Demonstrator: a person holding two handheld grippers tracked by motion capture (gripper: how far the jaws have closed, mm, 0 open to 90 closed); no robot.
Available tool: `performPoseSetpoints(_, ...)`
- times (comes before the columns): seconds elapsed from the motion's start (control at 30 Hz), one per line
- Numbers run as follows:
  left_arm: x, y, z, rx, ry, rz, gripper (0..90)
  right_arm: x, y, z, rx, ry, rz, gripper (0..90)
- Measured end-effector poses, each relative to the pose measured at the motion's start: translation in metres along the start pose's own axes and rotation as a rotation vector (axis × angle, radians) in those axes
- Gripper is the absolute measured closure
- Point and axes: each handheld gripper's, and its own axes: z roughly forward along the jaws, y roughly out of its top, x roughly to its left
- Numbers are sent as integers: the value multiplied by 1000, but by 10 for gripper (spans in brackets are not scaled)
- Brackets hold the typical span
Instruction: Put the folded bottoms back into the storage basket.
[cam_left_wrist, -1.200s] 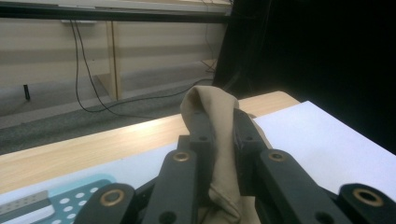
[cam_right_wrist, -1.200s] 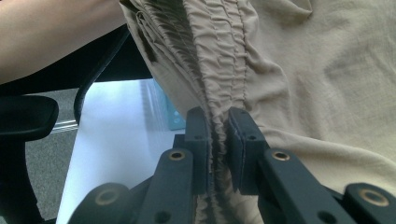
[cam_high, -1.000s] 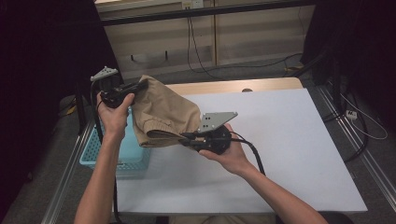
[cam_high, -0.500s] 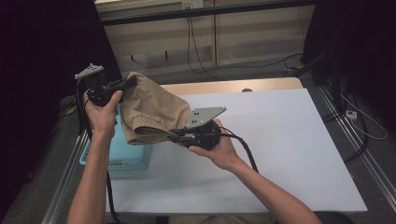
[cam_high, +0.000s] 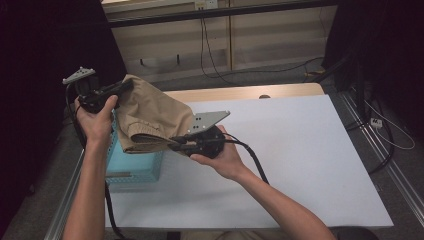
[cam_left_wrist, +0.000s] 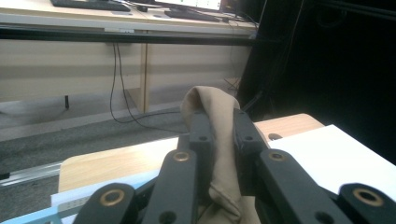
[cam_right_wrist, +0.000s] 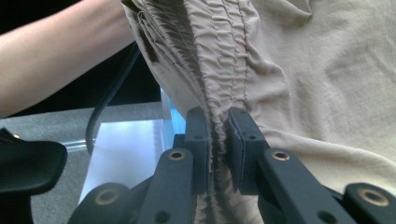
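White table (cam_high: 300, 165) takes up most of the high view, bare on its right half; a light blue basket (cam_high: 135, 167) sits at its left edge, partly over the side rail. Above the basket hangs a tan garment (cam_high: 155, 117), lifted clear of the tabletop and stretched between both tools, its lower folded edge just over the basket's rim. Whether any cloth touches the basket interior cannot be told from here. Left gripper (cam_high: 122, 87) is raised high at the far left, clamped on a bunched fold of the tan cloth; in the left gripper view the fabric (cam_left_wrist: 219, 140) is squeezed between the two black jaws and rises in a hump above them. Right gripper (cam_high: 177, 141) sits lower and nearer the table's middle, pinched on the gathered, elastic-looking band; in the right gripper view that ruched edge (cam_right_wrist: 219, 93) runs straight down into the closed jaws. Judgement: the pick-up is done and both grips look secure; the garment is in carry, positioned over the basket. Left to do, as it appears: lower it in or spread it on the table, and let go. Neither release has begun.
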Motion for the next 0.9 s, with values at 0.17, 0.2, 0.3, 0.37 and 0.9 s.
performPoseSetpoints(0.17, 6, 1, -6, -8, 8, -10, 820, 1, 4, 6, 1, 6, -6, 793)
performPoseSetpoints(0.2, 7, 1, -8, -6, 14, -8, 820, 1, 5, 7, 1, 7, -7, 793)
performPoseSetpoints(0.3, 11, 2, -13, -11, 23, -12, 820, 2, 8, 10, -3, 11, -10, 793)
performPoseSetpoints(0.37, 13, 2, -15, -2, 35, -3, 820, 3, 10, 13, -5, 19, -9, 793)
performPoseSetpoints(0.9, 39, 2, -39, -2, 97, -23, 819, 8, 29, 40, -4, 56, -22, 793)
